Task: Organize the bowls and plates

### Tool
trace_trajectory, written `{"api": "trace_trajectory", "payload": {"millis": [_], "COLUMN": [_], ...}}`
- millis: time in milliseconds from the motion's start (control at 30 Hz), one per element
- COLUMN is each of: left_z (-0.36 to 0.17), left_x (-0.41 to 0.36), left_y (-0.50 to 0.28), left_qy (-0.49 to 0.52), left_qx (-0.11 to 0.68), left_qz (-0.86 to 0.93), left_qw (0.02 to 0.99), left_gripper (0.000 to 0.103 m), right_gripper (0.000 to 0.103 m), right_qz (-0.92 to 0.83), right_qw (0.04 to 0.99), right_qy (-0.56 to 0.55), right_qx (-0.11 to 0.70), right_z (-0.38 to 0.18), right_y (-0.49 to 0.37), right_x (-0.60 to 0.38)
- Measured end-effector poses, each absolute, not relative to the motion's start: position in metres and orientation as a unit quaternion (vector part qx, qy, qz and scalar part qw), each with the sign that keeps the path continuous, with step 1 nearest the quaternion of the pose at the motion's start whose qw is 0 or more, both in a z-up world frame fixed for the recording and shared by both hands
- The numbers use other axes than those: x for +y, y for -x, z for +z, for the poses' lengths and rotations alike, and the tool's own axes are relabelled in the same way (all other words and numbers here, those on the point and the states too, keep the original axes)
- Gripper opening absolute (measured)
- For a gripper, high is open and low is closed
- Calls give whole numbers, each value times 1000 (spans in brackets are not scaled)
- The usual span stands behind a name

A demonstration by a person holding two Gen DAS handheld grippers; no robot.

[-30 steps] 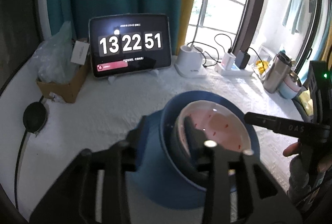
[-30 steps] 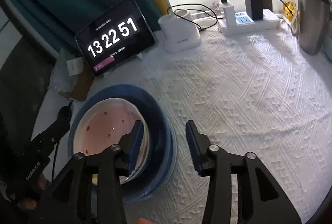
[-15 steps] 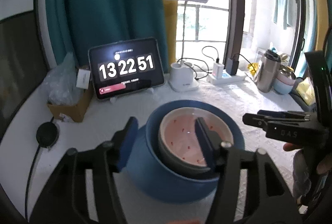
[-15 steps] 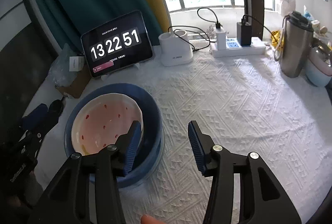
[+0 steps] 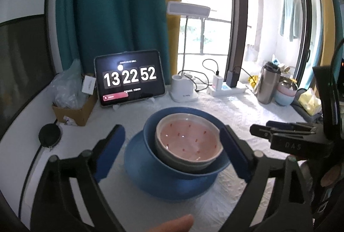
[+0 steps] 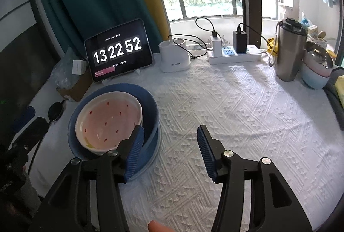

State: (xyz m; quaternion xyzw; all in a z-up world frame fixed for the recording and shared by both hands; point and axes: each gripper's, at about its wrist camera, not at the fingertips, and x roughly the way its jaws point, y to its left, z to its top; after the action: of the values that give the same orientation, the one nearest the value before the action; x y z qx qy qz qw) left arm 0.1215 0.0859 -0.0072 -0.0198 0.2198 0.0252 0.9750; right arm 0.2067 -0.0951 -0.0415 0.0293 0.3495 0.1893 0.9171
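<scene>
Two grippers hover over the stacked dishes, neither holding anything. Seen from the left wrist camera, the left gripper (image 5: 172, 152) has its jaws spread wide; its blue-padded fingers (image 5: 109, 152) stand on either side of the stack and look clear of it. Between them sits the blue plate (image 5: 150, 180), which carries the blue bowl (image 5: 150, 137), and nested in that, leaning toward the right side, is the pink bowl (image 5: 189, 141) with small red specks. Beyond the left finger lie a black round disc (image 5: 49, 135) and a cardboard box (image 5: 74, 110); straight beyond the stack stands the tablet clock (image 5: 130, 79). Right of the left gripper, the right gripper (image 5: 283, 137) shows side-on.

From the right wrist camera, the right gripper (image 6: 169, 150) is also wide open, over bare white tablecloth (image 6: 247, 113). The stack lies at its left, the left finger overlapping the blue bowl's (image 6: 150, 107) near rim in view; whether they touch cannot be told. Far right beyond it stands a steel tumbler (image 6: 289, 51).
</scene>
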Motion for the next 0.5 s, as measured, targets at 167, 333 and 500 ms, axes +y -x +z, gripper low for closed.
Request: {"api": "trace_trajectory", "payload": {"millis": [167, 333, 500], "left_z": [-12, -19, -25], "left_x": [76, 64, 52], "left_y": [-111, -100, -86], "left_qy": [25, 34, 34], "left_qx": [218, 206, 175], "left_qz": [10, 4, 2], "left_qw": [976, 978, 984], "left_gripper": [92, 92, 92], "right_gripper": [55, 55, 60], "right_qz": [178, 165, 140], "right_qw": [924, 933, 946], "right_qy": [-20, -4, 23], "right_qx": [338, 319, 292], "right_z": [-43, -48, -55], "right_y": [-193, -179, -164], "right_x": [-103, -116, -130]}}
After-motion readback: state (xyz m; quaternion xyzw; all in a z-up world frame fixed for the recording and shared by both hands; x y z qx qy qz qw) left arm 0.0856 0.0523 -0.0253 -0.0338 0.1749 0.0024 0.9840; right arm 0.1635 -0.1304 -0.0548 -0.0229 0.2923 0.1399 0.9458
